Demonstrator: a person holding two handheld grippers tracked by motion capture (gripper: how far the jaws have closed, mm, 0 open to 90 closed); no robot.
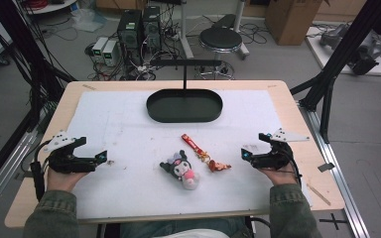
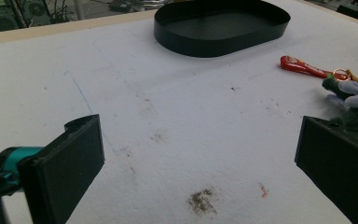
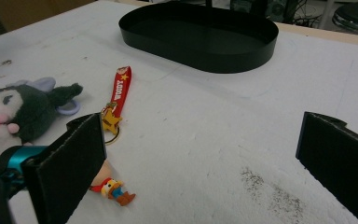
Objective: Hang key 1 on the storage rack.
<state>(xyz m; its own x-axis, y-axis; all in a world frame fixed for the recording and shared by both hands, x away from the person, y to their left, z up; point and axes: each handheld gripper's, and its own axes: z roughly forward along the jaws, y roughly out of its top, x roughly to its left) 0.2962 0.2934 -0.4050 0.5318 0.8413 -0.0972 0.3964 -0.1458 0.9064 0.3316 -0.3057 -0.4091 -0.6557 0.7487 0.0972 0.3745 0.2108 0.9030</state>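
Note:
A black and pink plush doll (image 1: 181,168) (image 3: 16,112) lies at the middle of the white mat. Beside it, to the right, lies a red strap keychain (image 1: 193,144) (image 3: 120,86) (image 2: 305,67) with a small figure charm (image 1: 220,165) (image 3: 112,187). A black oval tray (image 1: 184,105) (image 2: 221,25) (image 3: 200,35) stands empty at the back. My left gripper (image 1: 104,157) (image 2: 200,163) rests on the mat at the left, open and holding nothing. My right gripper (image 1: 246,152) (image 3: 200,163) sits at the right, open and holding nothing, close to the figure charm.
A thin black post (image 1: 184,74) with a crossbar rises behind the tray. The mat (image 1: 109,124) covers most of a wooden table (image 1: 305,129). Beyond the table are a stool (image 1: 221,39), computer boxes (image 1: 138,27) and cables on the floor.

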